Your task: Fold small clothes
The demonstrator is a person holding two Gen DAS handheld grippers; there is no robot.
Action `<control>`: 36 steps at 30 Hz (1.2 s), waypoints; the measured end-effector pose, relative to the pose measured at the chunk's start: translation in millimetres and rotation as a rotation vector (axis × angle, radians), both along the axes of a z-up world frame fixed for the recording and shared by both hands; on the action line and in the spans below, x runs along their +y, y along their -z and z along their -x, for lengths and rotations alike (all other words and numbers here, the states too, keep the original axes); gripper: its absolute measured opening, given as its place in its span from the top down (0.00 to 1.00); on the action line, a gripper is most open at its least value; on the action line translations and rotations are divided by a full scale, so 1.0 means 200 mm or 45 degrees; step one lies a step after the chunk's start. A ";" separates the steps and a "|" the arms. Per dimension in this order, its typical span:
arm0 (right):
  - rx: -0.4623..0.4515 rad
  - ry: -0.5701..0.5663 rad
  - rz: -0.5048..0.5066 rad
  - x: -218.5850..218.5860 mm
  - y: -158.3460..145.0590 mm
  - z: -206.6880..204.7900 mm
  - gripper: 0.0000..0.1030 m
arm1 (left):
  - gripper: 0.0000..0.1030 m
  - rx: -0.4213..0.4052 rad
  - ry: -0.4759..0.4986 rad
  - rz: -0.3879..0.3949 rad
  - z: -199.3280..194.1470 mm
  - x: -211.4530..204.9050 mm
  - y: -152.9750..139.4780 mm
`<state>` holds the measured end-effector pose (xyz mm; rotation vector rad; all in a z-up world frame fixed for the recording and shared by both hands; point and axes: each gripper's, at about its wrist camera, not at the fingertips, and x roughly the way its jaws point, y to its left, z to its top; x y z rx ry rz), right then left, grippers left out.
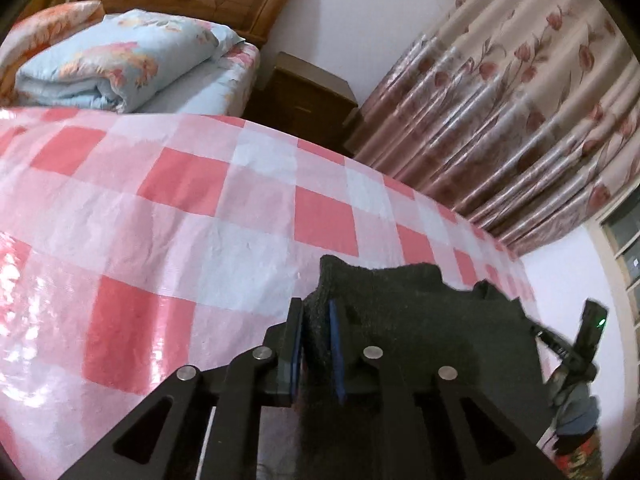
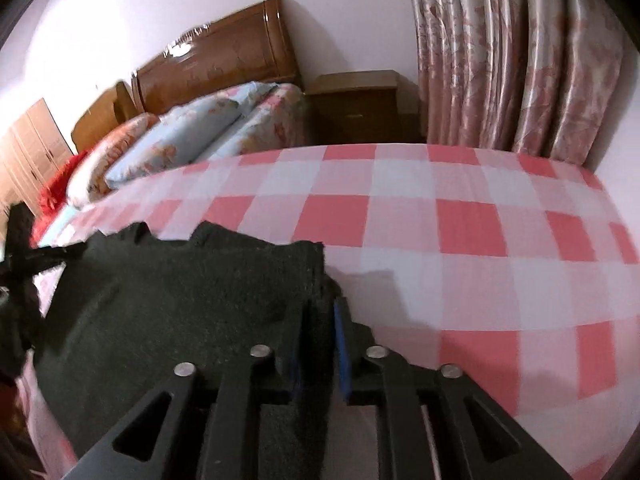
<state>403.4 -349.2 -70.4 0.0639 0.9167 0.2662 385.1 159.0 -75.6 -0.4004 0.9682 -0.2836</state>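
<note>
A small black garment (image 1: 420,320) hangs stretched between my two grippers above a table covered with a red and white checked cloth (image 1: 180,200). My left gripper (image 1: 316,320) is shut on the garment's left corner. My right gripper (image 2: 320,316) is shut on the garment's (image 2: 180,312) right corner. In the left wrist view the right gripper (image 1: 576,356) shows at the far right. In the right wrist view the left gripper (image 2: 24,256) shows at the far left. The garment's lower part is hidden behind the gripper bodies.
Beyond the checked cloth (image 2: 460,240) stands a bed with a folded light blue quilt (image 1: 112,60) and a wooden headboard (image 2: 224,60). A brown nightstand (image 1: 308,96) stands beside it. Floral curtains (image 1: 520,100) hang at the right.
</note>
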 end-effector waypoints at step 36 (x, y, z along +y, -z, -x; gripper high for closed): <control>-0.054 0.130 -0.361 0.20 0.03 -0.03 0.00 | 0.63 -0.024 0.012 -0.401 -0.06 -0.51 0.02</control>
